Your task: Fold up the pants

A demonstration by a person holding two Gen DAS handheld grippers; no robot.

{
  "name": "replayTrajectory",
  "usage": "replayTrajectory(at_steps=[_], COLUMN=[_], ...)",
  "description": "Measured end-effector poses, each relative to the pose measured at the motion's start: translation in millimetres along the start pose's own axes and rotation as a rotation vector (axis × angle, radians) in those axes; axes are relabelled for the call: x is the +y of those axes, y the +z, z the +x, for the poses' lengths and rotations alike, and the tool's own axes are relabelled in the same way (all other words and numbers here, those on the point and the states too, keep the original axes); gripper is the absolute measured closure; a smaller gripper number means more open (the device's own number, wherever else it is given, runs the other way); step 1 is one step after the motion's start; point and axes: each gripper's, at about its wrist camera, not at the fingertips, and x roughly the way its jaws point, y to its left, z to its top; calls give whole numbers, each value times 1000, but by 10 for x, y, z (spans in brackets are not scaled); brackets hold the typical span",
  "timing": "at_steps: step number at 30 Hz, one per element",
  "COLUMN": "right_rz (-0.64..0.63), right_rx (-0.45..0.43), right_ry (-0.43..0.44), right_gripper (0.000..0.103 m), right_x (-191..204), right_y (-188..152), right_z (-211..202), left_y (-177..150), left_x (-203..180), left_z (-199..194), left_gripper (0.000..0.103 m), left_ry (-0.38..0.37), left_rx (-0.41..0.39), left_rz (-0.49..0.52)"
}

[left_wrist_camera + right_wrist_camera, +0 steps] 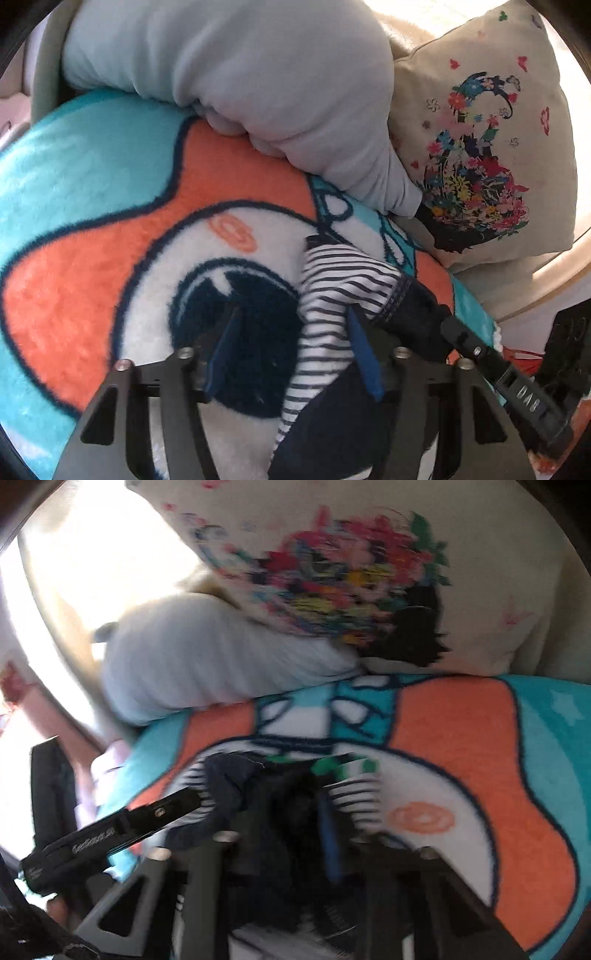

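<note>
A: Nearest the left wrist lens, the left tool (291, 332) stands spread, its blue pads on either side of the pants (332, 295), a small pair with navy-and-white stripes and a dark navy part. Striped cloth lies between the pads; I cannot tell whether either pad presses on it.

B: And the other hand's tool?

A: Right tool (295, 805), in the blurred right wrist view, has its fingers nearly pressed together and buried in dark navy cloth of the pants (236, 779), pinching it. In the left view, it enters from four o'clock, its tip (448, 325) at the navy edge of the garment.

B: Where does the garment lie?

A: On a fleece blanket (110, 221) of turquoise, orange and white, printed with a big cartoon eye (236, 295). Pants sit bunched at the centre, just at three o'clock of that eye.

B: Beyond it?

A: At twelve o'clock, a pale grey bolster (240, 74) rests on the blanket. At two o'clock, a cream cushion (480, 147) with a flower print leans beside it, touching.
</note>
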Motion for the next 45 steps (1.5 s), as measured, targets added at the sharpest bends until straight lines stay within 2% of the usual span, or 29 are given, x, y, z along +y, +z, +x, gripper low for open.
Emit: replayTrajectory(at_steps=[1, 5, 8, 10, 13, 14, 15, 17, 19, 20, 21, 23, 24, 25, 26, 27, 28, 31, 34, 35, 37, 38, 39, 40, 45], right_rz=[36, 14, 81, 93, 112, 124, 133, 134, 118, 98, 84, 100, 99, 93, 94, 89, 81, 60, 65, 70, 105, 133, 155, 179, 256], right_rx=[-3, 22, 49, 44, -22, -47, -55, -31, 1, 19, 35, 58, 60, 63, 68, 70, 71, 105, 59, 28, -2, -21, -41, -48, 44], right_ry=[29, -35, -5, 15, 34, 49, 73, 97, 77, 75, 82, 94, 102, 96, 68, 43, 25, -45, -6, 5, 28, 56, 84, 105, 128], right_gripper=[84, 84, 83, 78, 54, 39, 33, 33, 40, 54, 64, 71, 83, 89, 90, 93, 93, 96, 96, 92, 60, 29, 20, 20, 20], right_x=[-64, -76, -209, -206, -211, -219, -236, -228, -185, -144, -114, -112, -110, -99, -100, -91, -88, -130, -178, -196, -269, -330, -384, -433, -546], right_y=[12, 20, -24, -58, -89, -124, -175, -270, -390, -445, -484, -537, -560, -567, -575, -582, -595, -653, -661, -661, -653, -646, -637, -623, -588], right_z=[6, 183, 262, 139, -173, -295, -377, -428, -409, -374, -333, -248, -225, -212, -204, -208, -204, -79, -206, -289, -403, -453, -491, -497, -205], left_y=[-11, -34, -70, -72, -120, -151, -187, -295, -397, -446, -485, -568, -587, -605, -615, -624, -634, -660, -666, -662, -638, -618, -608, -591, -563], left_x=[-1, -68, -105, -83, -24, -15, -4, 16, 26, 25, 18, -14, -33, -58, -65, -78, -87, -113, -136, -131, -86, -46, -8, 29, 68], left_z=[-2, 38, 40, -2, -143, -189, -233, -324, -371, -381, -375, -372, -375, -387, -393, -385, -354, -265, -347, -366, -402, -424, -435, -438, -407], left_gripper=[46, 46, 46, 46, 46, 46, 46, 46, 46, 46, 46, 46, 46, 48, 51, 61, 66, 66, 66, 64, 49, 47, 46, 46, 46], left_ry=[-2, 33, 60, 54, 17, 10, 6, 19, 20, 20, 21, 38, 47, 60, 65, 63, 66, 109, 87, 74, 42, 15, 0, -7, -23], left_rx=[-13, -42, -56, -42, -44, -48, -52, -58, -56, -53, -48, -51, -56, -59, -58, -50, -37, -33, -48, -44, -29, -29, -31, -31, -12], left_rz=[9, 67, 114, 98, 75, 76, 77, 83, 86, 92, 100, 124, 134, 144, 145, 149, 157, 182, 171, 166, 138, 111, 88, 65, 46])
